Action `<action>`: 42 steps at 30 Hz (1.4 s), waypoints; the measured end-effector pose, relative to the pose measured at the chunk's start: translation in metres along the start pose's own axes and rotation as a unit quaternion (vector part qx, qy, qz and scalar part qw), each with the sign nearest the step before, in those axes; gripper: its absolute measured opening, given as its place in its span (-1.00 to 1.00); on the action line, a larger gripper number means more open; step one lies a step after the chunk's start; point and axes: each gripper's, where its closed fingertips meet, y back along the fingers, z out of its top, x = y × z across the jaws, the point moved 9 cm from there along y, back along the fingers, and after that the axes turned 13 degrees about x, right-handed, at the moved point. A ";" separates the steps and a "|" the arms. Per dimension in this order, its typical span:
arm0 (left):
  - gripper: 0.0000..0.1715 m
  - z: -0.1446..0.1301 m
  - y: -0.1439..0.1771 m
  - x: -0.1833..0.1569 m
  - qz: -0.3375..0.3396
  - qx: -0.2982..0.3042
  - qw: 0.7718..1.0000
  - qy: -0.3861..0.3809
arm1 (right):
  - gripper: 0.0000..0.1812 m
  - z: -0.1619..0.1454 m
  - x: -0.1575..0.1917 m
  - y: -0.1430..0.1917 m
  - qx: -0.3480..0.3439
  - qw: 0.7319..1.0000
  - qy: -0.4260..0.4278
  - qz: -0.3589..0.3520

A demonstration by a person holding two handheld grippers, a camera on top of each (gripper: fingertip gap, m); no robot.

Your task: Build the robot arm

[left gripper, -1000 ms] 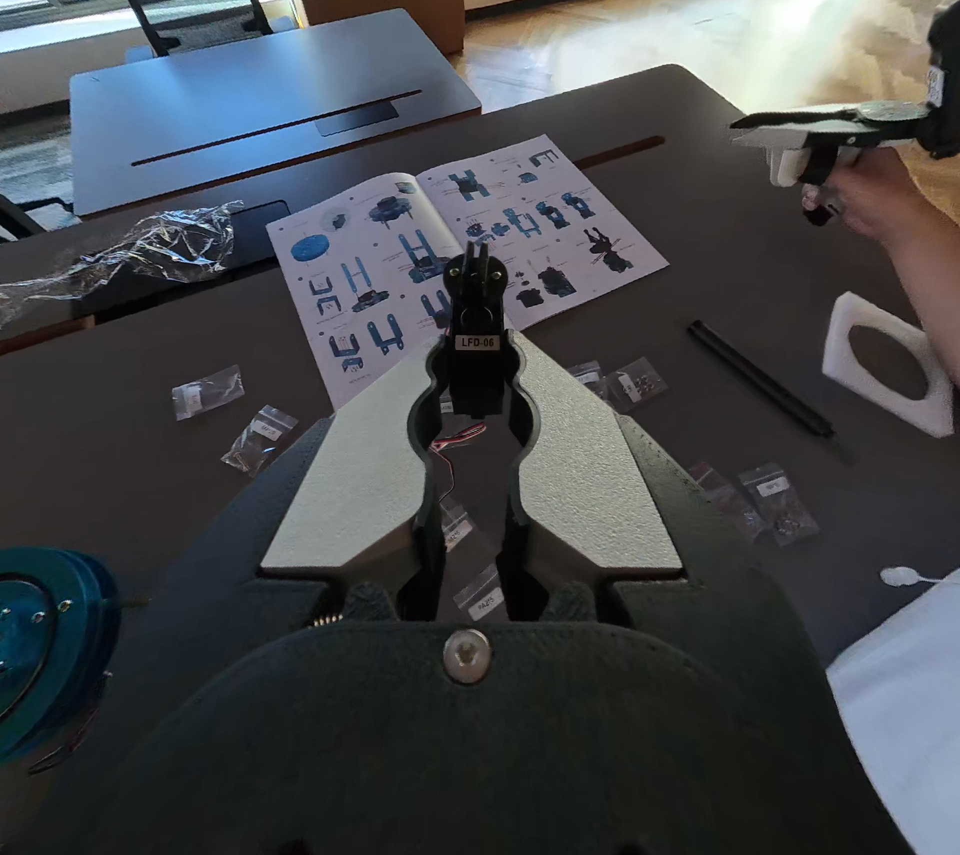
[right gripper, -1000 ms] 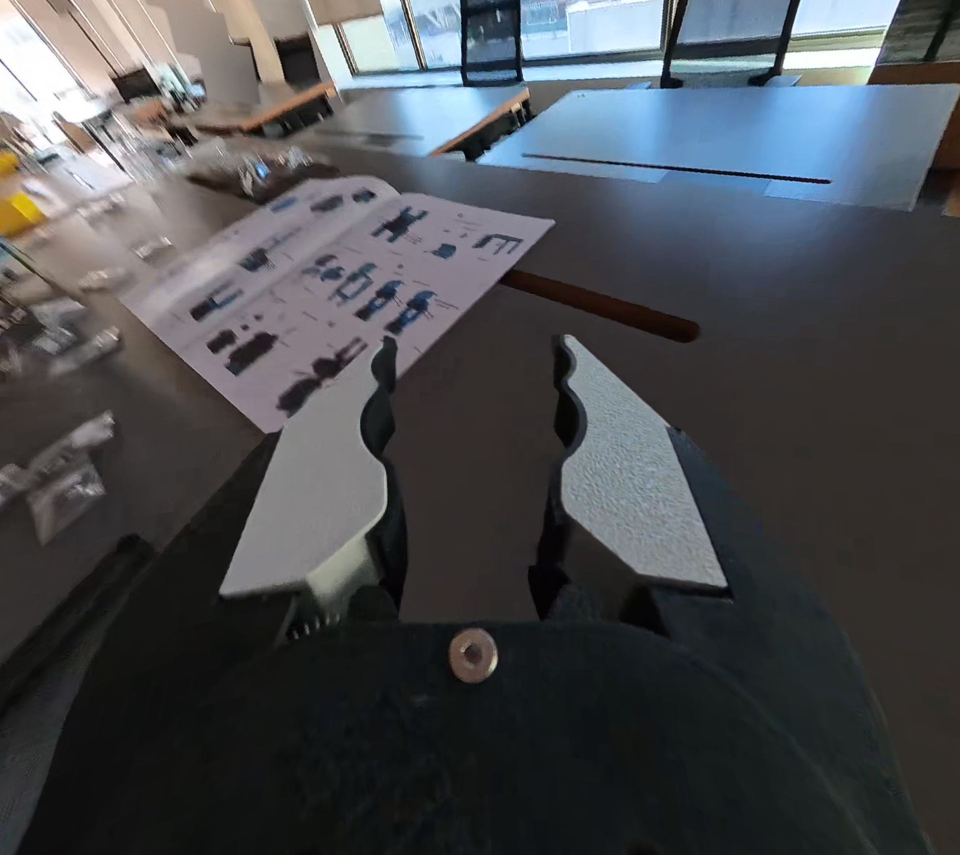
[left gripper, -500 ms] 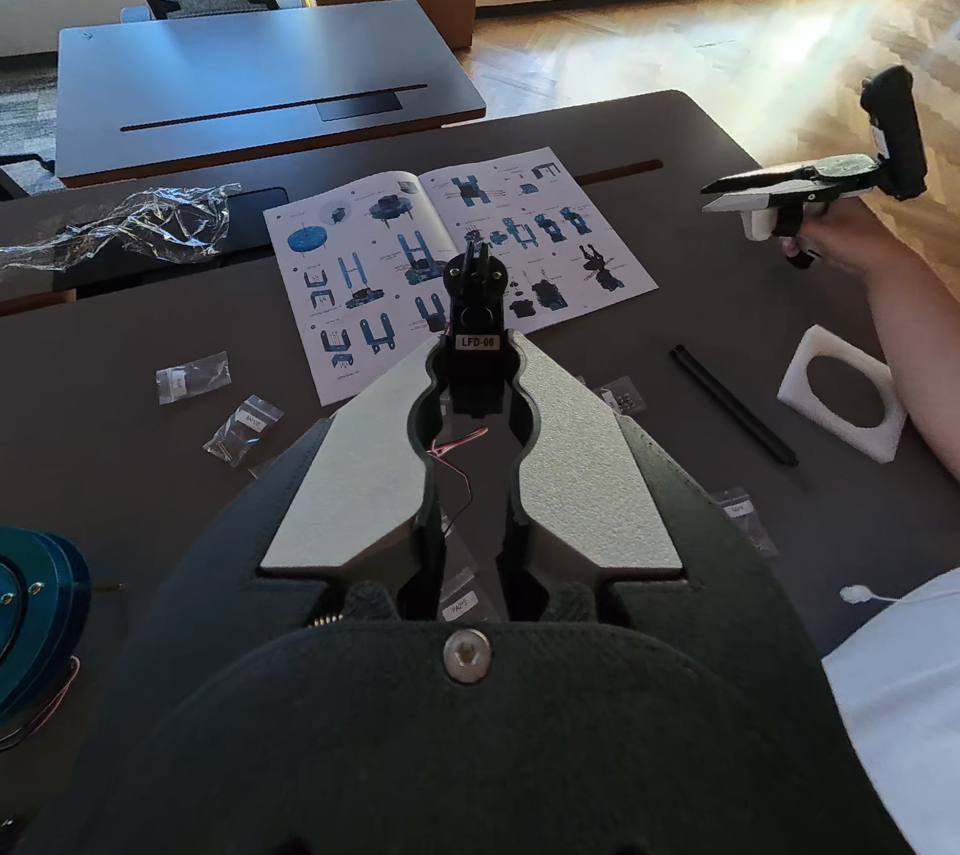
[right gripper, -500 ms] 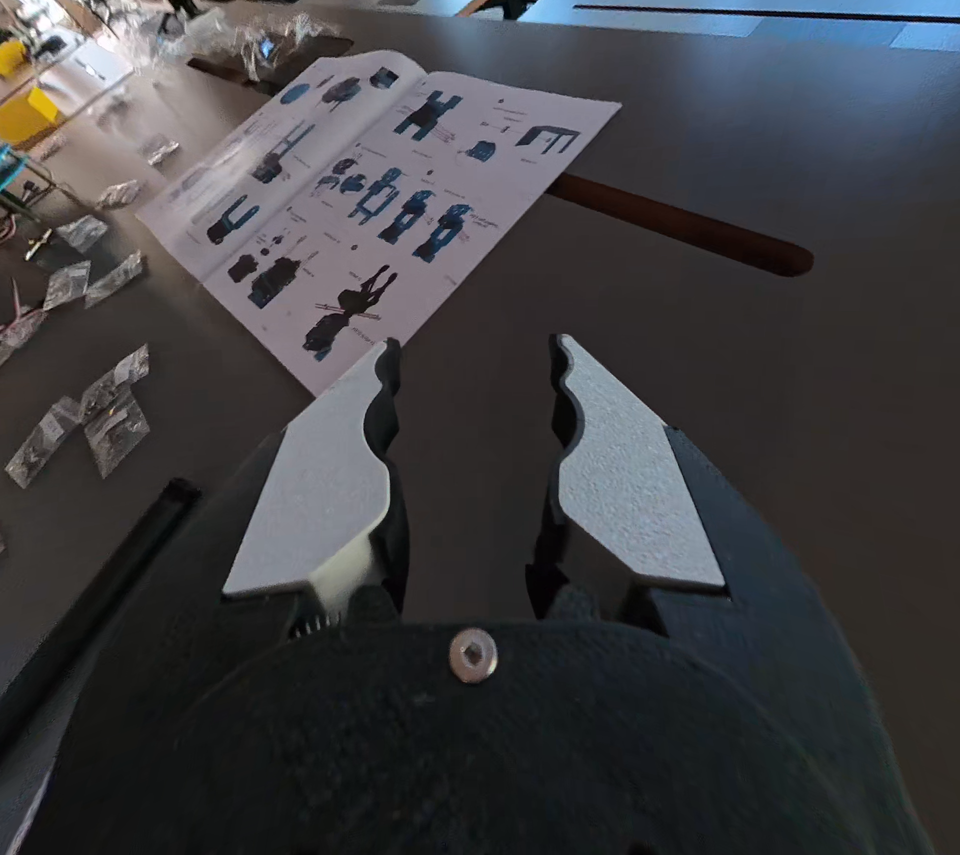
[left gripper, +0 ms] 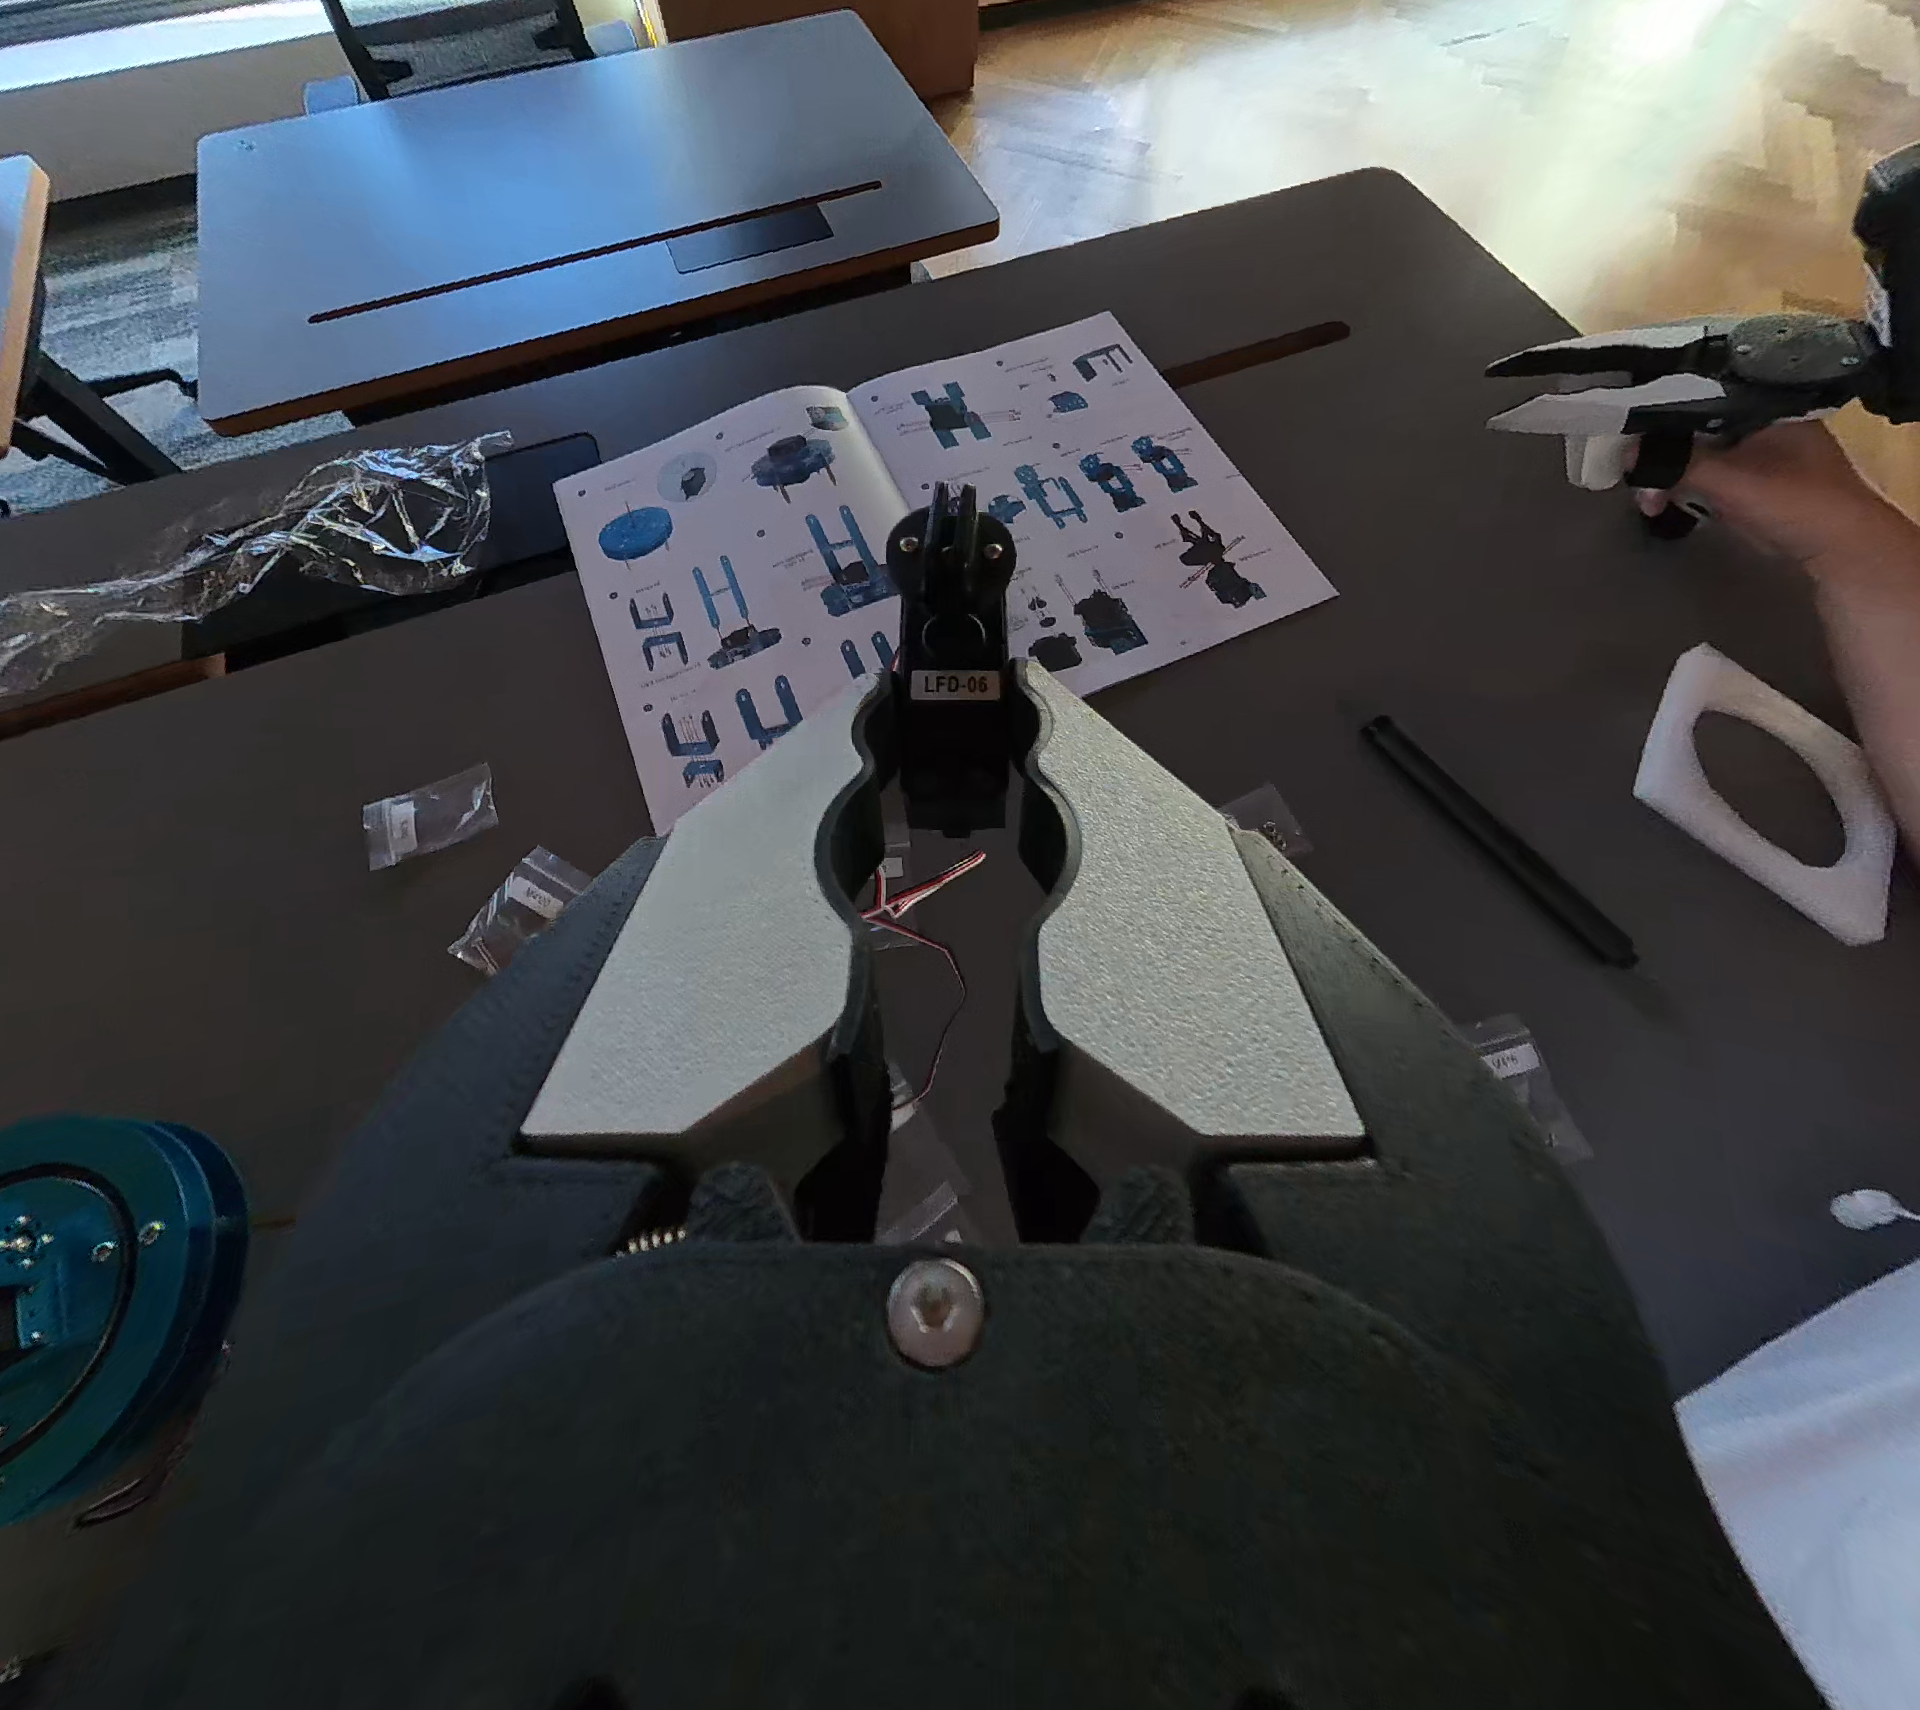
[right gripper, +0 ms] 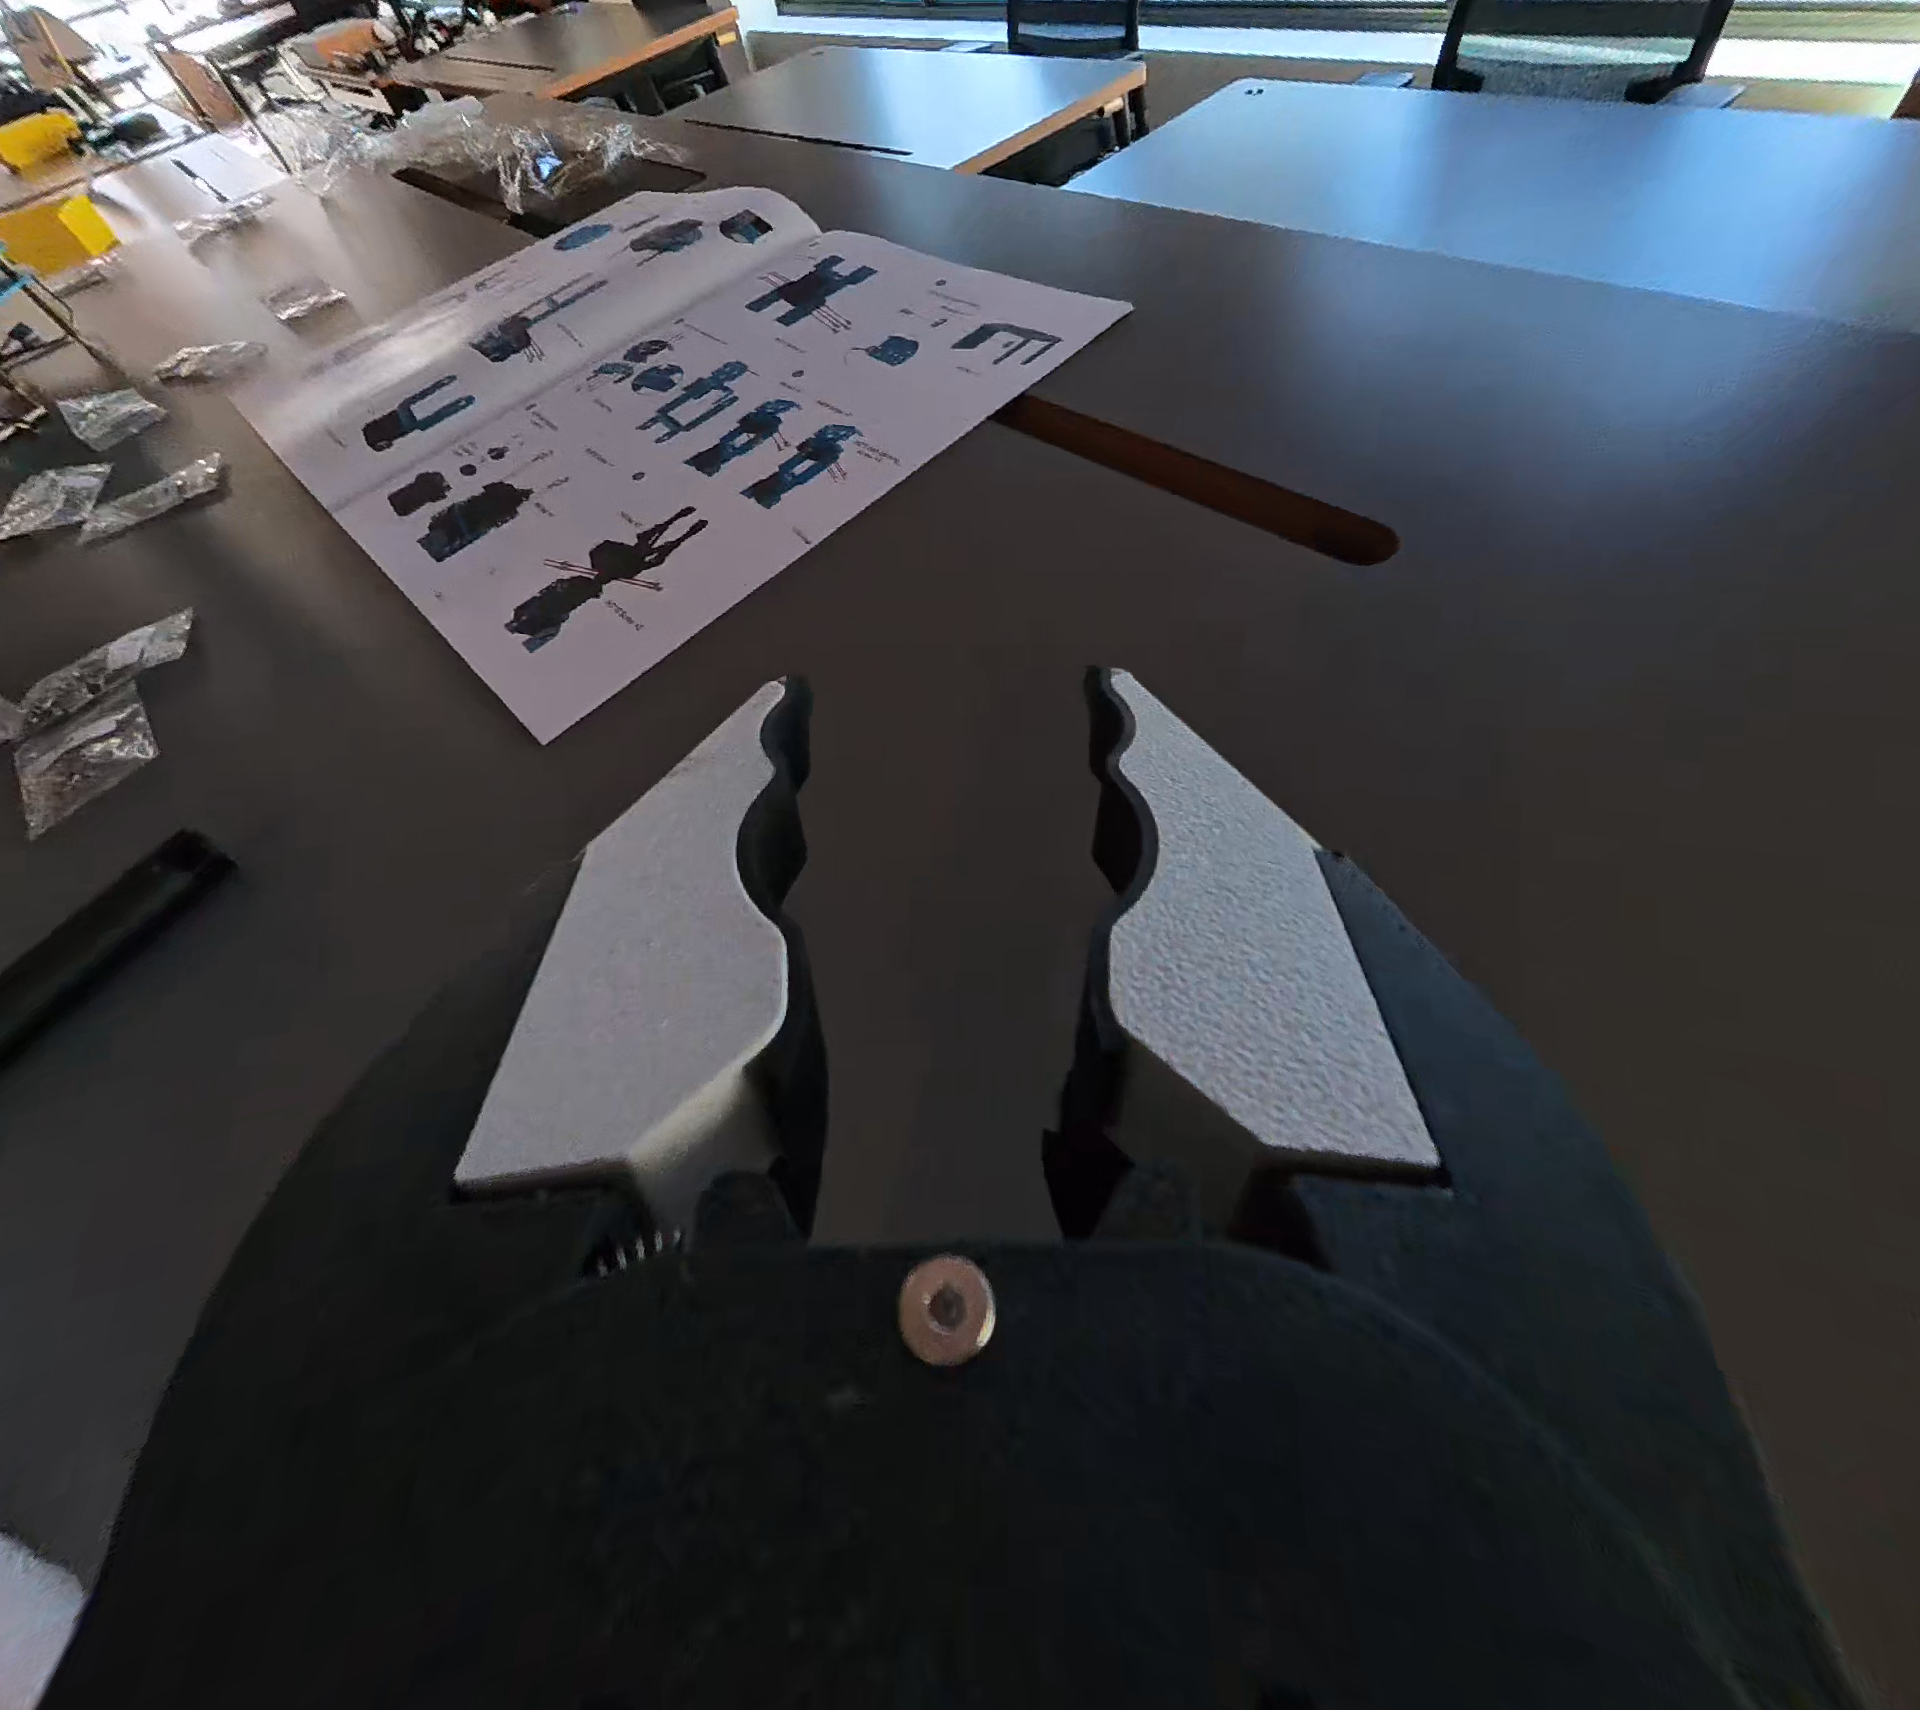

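My left gripper (left gripper: 951, 704) is shut on a black servo-driven claw part (left gripper: 951, 611) with a white label and thin red and white wires (left gripper: 920, 907) hanging below, held above the dark table (left gripper: 260, 881). An open instruction booklet (left gripper: 935, 517) lies just beyond it; it also shows in the right wrist view (right gripper: 665, 434). My right gripper (right gripper: 945, 704) is open and empty, low over bare table right of the booklet. In the left wrist view it (left gripper: 1507, 393) hovers at the far right, held by a hand (left gripper: 1766, 497).
Small clear bags of hardware (left gripper: 426, 819) lie scattered on the table. A black rod (left gripper: 1496, 839) and a white foam frame (left gripper: 1766, 808) lie at the right. A blue round base (left gripper: 83, 1297) stands at the left. Crumpled plastic wrap (left gripper: 291, 528) lies at the back left. A slot (right gripper: 1195, 476) cuts the tabletop. The grippers' ends are close to 50 centimeters from one another.
My left gripper has kept hold of the claw part while shifting slightly over the table. My right gripper has tilted down and back up, staying open near the booklet's right edge.
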 end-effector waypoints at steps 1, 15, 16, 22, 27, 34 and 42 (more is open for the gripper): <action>-0.77 0.002 0.000 -0.001 0.002 -0.001 1.000 -0.003 | -0.39 -0.001 -0.001 0.000 0.001 1.000 -0.012 0.009; -0.77 -0.003 -0.007 0.001 0.003 0.006 1.000 0.003 | -0.37 -0.011 0.006 0.010 0.026 0.991 -0.011 0.133; -0.77 -0.003 -0.006 0.002 0.004 0.006 1.000 0.002 | -0.40 -0.008 0.004 0.010 0.006 0.993 -0.008 0.121; -0.77 -0.005 0.006 0.008 0.022 0.007 1.000 -0.001 | -0.48 0.002 -0.010 0.010 -0.068 0.995 -0.037 0.054; -0.77 -0.009 0.018 0.015 0.024 0.000 1.000 0.002 | -0.35 0.004 -0.013 0.013 -0.104 0.992 -0.039 0.065; -0.77 -0.012 0.024 0.029 0.017 -0.004 1.000 0.008 | -0.37 0.006 -0.020 0.011 -0.112 0.986 -0.063 0.103; -0.77 -0.013 0.038 0.035 0.020 -0.019 1.000 0.003 | -0.55 0.006 -0.022 0.008 -0.104 0.985 -0.074 0.119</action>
